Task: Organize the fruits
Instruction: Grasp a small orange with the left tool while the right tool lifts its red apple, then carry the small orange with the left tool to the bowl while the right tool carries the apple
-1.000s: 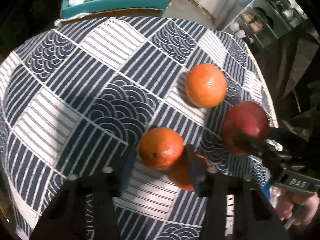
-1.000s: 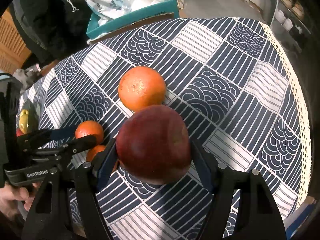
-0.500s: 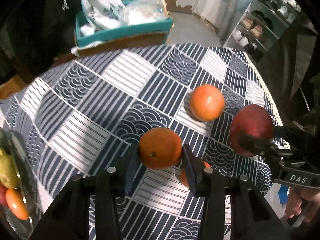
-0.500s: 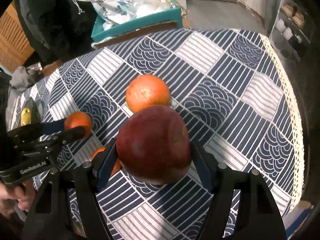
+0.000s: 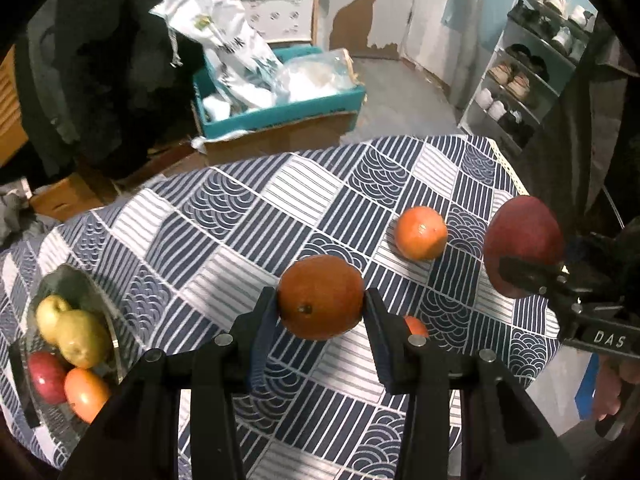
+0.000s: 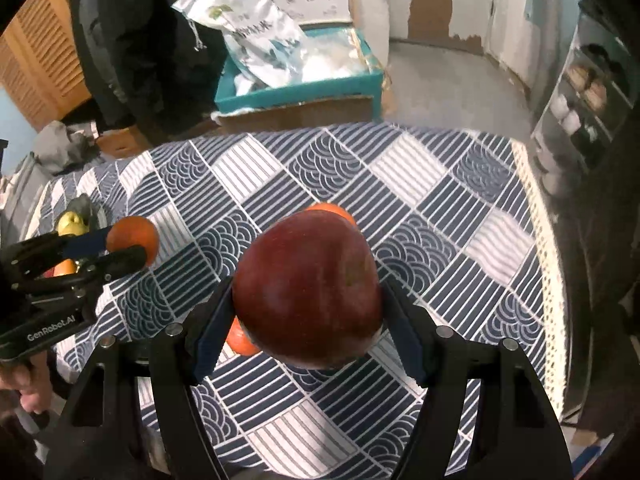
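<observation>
Orange and dark red: each pair of jaws carries one fruit clear of the surface. The left gripper has its jaws closed on an orange, pinched at both sides. The right gripper has its jaws clamped across a red apple, which fills the gap between them.

Two fruits lie on the blue patterned cloth: a second orange ahead and to the right of the left jaws, and a small orange fruit just behind the left gripper's right jaw, mostly hidden.

The glass bowl sits well off to the left of the left jaws, already holding a pear, another yellow-green fruit behind it, a red apple and an orange fruit.

The step in hand looks like the carry, both fruits lifted and not yet delivered. The next move likely calls for swinging the left jaws leftward over the bowl, lowering the orange onto a free spot among the fruit there, and only then opening, so it does not roll out. The apple would follow.
</observation>
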A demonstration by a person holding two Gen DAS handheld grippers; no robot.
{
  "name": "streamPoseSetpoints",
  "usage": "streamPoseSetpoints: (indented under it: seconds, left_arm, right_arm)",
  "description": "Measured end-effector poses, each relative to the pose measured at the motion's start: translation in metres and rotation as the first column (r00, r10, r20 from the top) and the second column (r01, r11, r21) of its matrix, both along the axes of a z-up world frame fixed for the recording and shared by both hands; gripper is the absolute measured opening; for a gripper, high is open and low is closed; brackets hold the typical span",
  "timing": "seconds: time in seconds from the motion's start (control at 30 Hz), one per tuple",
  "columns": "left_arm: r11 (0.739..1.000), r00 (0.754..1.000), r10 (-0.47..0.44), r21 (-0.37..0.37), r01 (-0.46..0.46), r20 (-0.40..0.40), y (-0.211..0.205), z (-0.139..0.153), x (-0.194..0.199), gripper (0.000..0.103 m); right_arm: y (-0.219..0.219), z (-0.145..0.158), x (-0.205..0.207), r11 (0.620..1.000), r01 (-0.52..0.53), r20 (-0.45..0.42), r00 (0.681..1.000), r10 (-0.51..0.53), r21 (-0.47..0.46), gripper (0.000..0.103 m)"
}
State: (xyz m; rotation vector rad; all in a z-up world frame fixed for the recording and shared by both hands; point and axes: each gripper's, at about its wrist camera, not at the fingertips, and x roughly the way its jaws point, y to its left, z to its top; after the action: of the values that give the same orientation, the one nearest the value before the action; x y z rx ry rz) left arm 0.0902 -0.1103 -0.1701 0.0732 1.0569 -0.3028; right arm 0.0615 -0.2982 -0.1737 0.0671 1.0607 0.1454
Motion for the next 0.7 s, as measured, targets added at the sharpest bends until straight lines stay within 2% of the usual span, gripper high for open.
streamPoseSetpoints:
  seconds: [0.4, 0.7]
  left_arm:
    - [0.998, 0.997, 0.063, 0.022, -0.065, 0.052, 0.036, 0.029, -0.026, 0.044]
    - [0.994, 0.991, 0.113, -0.004, -0.113, 0.066, 0.063, 0.043, -0.039, 0.044]
  right_arm:
    - [0.02, 0.032, -0.009, 0.999, -0.035, 0.076, 0.996, 0.035, -0.008, 0.072]
    - [0.039, 0.048, -0.013, 0.998, -0.067, 0.117, 0.991, 0.067, 0.002, 0.072]
